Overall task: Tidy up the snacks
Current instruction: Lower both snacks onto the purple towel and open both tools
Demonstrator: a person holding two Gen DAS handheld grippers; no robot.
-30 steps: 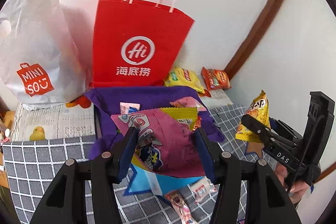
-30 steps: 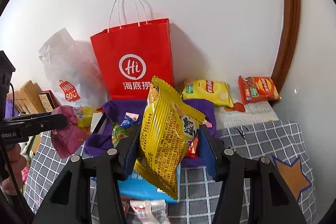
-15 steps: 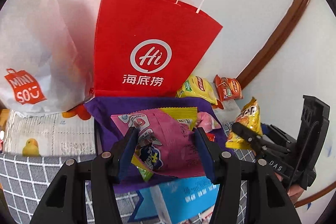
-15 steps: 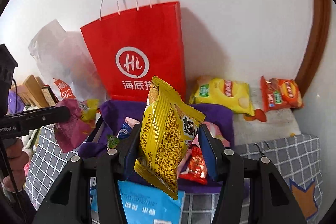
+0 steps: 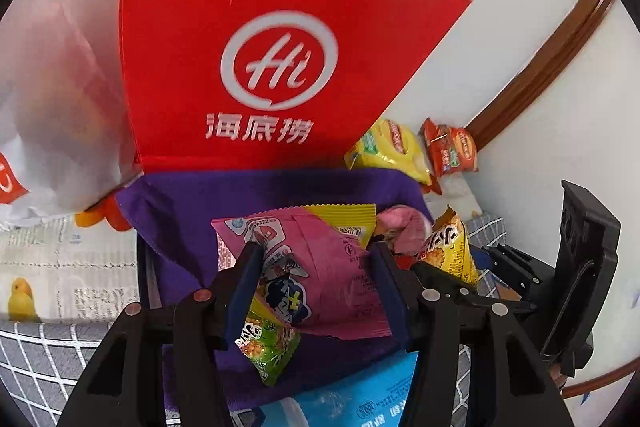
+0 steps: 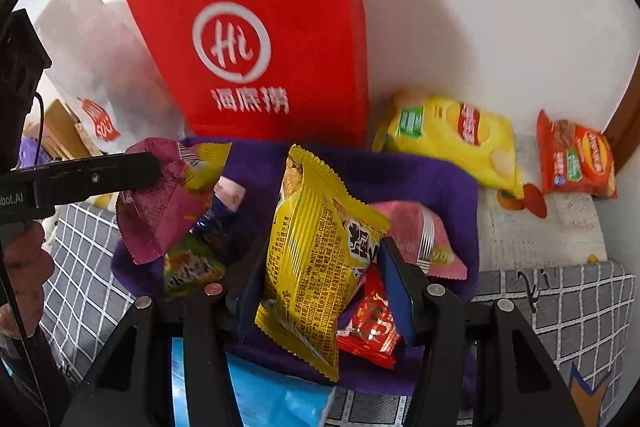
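Jaws of left gripper point(image 5: 316, 279) pinch pink snack pack point(image 5: 320, 267), right gripper point(image 6: 320, 283) pinches yellow snack pack point(image 6: 320, 259), both over purple bin point(image 6: 420, 179) (snacks inside).

The red paper bag point(image 5: 256, 39) carries a white ringed "Hi" above "海底捞". The white plastic bag point(image 6: 98, 67) shows part of a red "SOU" mark. The left gripper point(image 6: 152, 169) reads "bot.AI" on its side. Small print on the yellow snack packet point(image 6: 320, 255) is mostly illegible.

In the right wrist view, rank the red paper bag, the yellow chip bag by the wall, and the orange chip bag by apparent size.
1. red paper bag
2. yellow chip bag
3. orange chip bag
The two chip bags sit at a similar distance, so that ranking looks safe.
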